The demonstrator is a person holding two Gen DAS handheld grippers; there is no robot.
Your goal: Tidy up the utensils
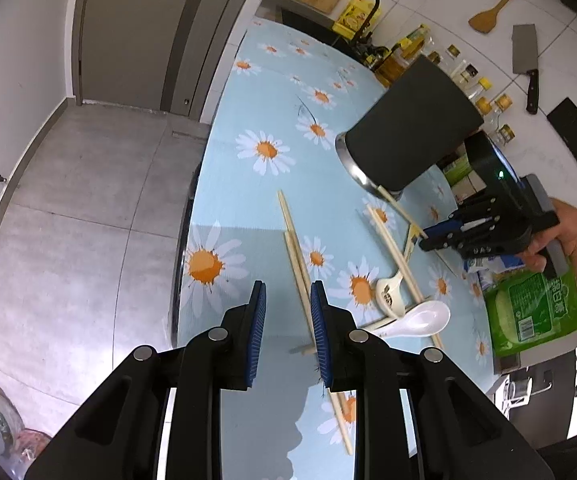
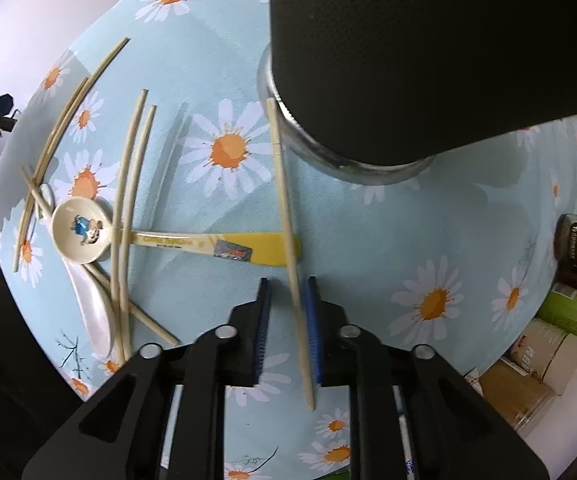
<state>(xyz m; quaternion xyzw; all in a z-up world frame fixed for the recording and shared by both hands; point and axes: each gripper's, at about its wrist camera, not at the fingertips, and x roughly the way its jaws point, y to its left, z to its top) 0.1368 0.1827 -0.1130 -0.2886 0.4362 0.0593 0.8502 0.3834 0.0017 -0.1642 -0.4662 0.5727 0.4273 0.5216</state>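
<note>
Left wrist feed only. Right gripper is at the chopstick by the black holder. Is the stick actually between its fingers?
Observer: Yes. In the right wrist view the chopstick runs between the fingers of the right gripper, close against one pad, with a clear gap to the other. Not clamped.
Operator: Anything under it?
Observer: It lies across the end of the yellow spoon handle.

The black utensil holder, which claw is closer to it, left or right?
Right. The right claw sits just below the black utensil holder, with a chopstick between its pads. The left claw is farther back, over other chopsticks.
</note>
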